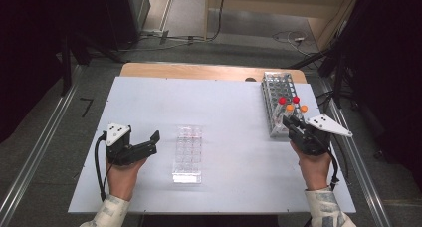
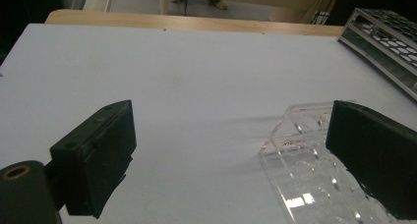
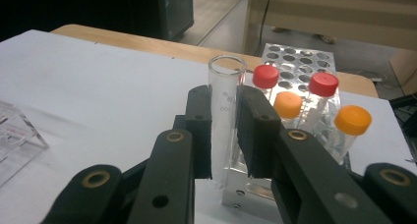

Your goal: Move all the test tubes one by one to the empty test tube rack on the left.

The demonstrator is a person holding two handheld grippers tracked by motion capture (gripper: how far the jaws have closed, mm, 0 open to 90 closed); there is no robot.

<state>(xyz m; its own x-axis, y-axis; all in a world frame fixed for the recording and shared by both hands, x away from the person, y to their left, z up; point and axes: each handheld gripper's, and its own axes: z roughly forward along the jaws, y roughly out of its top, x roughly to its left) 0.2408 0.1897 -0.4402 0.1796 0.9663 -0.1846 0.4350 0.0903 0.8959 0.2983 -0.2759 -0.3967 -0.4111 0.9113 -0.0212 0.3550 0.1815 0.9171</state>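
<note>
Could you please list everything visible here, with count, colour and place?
open glass tube: one, clear, uncapped, clamped upright between the right gripper's pads
capped tubes: four, two red caps, two orange, standing in the rack
tube rack: one, grey metal, table's far right
clear plastic rack: one, transparent, table centre
table: one, white top
left gripper: black, open, beside the clear plastic rack
right gripper: black, at the tube rack's near end

High view above the table (image 1: 149, 102) looking down, claw views low and close, sharing the tube rack (image 1: 278, 95)
</note>
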